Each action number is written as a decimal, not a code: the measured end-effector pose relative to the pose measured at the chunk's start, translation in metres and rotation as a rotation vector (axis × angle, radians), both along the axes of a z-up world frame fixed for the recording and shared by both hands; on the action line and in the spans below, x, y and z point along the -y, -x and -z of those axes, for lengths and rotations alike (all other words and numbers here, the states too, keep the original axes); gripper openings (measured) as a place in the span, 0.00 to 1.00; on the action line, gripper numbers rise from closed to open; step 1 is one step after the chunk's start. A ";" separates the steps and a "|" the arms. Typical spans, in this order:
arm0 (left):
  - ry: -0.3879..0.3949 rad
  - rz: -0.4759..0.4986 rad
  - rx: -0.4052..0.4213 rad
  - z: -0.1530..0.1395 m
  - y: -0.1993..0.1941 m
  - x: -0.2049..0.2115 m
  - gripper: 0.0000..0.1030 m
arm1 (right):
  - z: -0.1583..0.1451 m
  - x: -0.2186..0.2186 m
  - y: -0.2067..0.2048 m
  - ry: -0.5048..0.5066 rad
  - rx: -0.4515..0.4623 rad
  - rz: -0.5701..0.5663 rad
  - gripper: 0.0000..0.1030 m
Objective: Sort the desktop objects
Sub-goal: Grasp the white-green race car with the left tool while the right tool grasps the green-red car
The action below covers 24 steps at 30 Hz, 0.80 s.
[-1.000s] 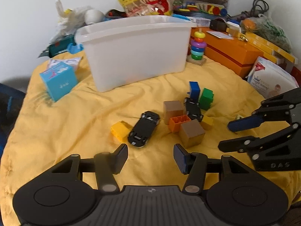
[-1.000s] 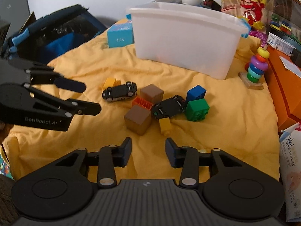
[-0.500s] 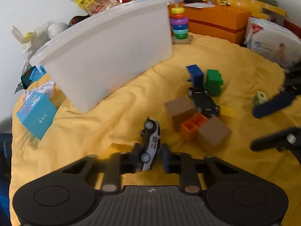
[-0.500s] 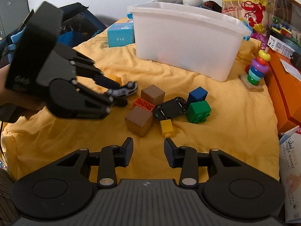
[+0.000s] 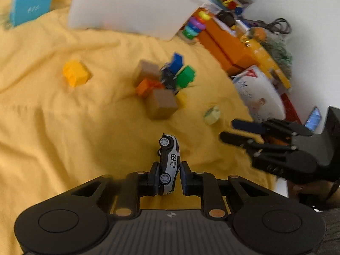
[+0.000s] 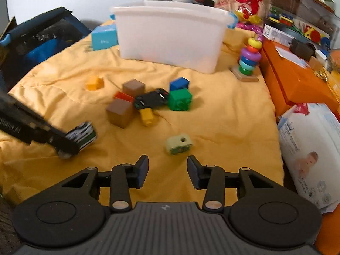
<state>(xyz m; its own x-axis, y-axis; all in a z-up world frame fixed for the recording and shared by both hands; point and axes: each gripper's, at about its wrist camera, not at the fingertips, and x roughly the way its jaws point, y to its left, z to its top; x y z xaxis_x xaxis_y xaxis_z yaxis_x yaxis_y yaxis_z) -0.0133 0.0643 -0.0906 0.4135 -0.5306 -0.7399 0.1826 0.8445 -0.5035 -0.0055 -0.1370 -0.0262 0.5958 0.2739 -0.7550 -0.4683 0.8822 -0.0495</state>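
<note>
My left gripper is clamped on the white toy car, held on its side above the yellow cloth. My right gripper hangs with fingers spread, holding nothing. Just beyond it lies a pale green block. Farther off, a black car sits among coloured blocks. The white bin stands beyond. The held car bears the number 69.

Two toy cars, two brown cubes.

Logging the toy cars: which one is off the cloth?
The white car numbered 69, held in the left tool; the black car lies among the blocks.
</note>
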 end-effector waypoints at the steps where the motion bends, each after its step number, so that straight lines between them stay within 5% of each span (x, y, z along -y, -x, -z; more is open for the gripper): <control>1: -0.008 -0.032 0.008 0.000 0.001 -0.003 0.28 | -0.001 0.000 -0.002 -0.004 0.008 -0.004 0.43; 5: -0.112 -0.113 0.076 -0.010 0.005 -0.011 0.44 | -0.011 -0.012 -0.020 -0.066 0.034 -0.036 0.43; 8: -0.172 -0.104 0.134 -0.020 0.010 -0.008 0.44 | -0.012 -0.024 -0.046 -0.139 0.006 0.011 0.43; 14: -0.246 -0.041 0.211 -0.028 0.015 0.011 0.44 | 0.008 -0.026 -0.103 -0.284 -0.194 0.244 0.41; 17: -0.255 -0.027 0.223 -0.028 0.022 0.014 0.44 | 0.018 -0.027 -0.118 -0.346 -0.263 0.247 0.41; 19: -0.274 -0.022 0.225 -0.028 0.023 0.016 0.44 | 0.027 -0.033 -0.126 -0.347 -0.288 0.220 0.27; 24: -0.306 -0.024 0.244 -0.031 0.026 0.017 0.45 | 0.005 -0.045 -0.102 -0.187 -0.116 0.101 0.19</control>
